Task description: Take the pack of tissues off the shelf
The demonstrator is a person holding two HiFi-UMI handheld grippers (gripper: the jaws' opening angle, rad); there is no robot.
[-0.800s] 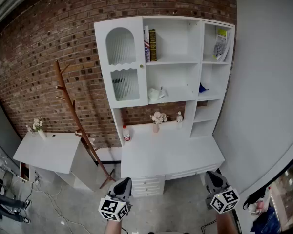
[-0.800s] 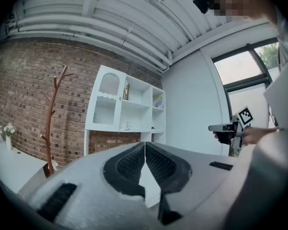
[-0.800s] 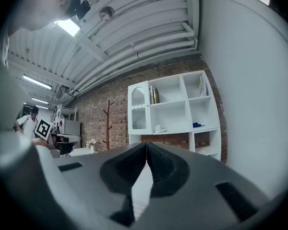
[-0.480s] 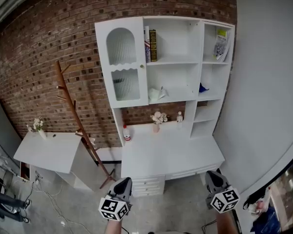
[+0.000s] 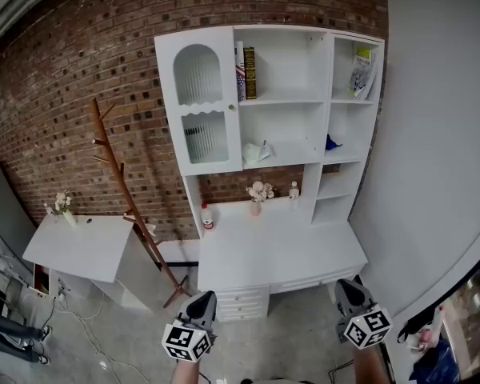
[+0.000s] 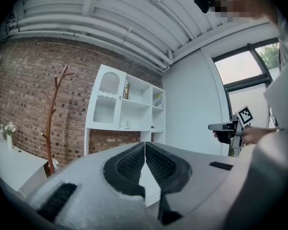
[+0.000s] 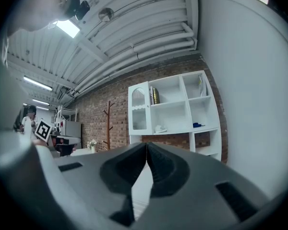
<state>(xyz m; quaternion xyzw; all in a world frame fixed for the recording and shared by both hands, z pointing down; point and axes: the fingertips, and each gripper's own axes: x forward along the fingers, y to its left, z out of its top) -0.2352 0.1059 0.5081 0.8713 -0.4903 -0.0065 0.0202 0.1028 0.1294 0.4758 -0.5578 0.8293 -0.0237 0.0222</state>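
The pack of tissues [image 5: 256,153] is a pale, crumpled pack lying on the middle shelf of the white cabinet [image 5: 284,238], just right of the arched glass door [image 5: 198,102]. It shows small in the right gripper view as the tissues [image 7: 160,128] and in the left gripper view as the tissues [image 6: 127,125]. My left gripper [image 5: 202,303] and right gripper [image 5: 346,290] hang low in front of the desk, far from the shelf. Both are shut with nothing between their jaws; the left gripper [image 6: 145,145] and right gripper [image 7: 147,145] show their tips touching.
Books [image 5: 246,74] stand on the top shelf, a magazine [image 5: 361,72] in the upper right bay, a blue thing [image 5: 333,144] below it. A flower vase [image 5: 260,194] and two small bottles sit on the desk. A wooden coat stand [image 5: 126,206] and a low white table [image 5: 80,249] are at left.
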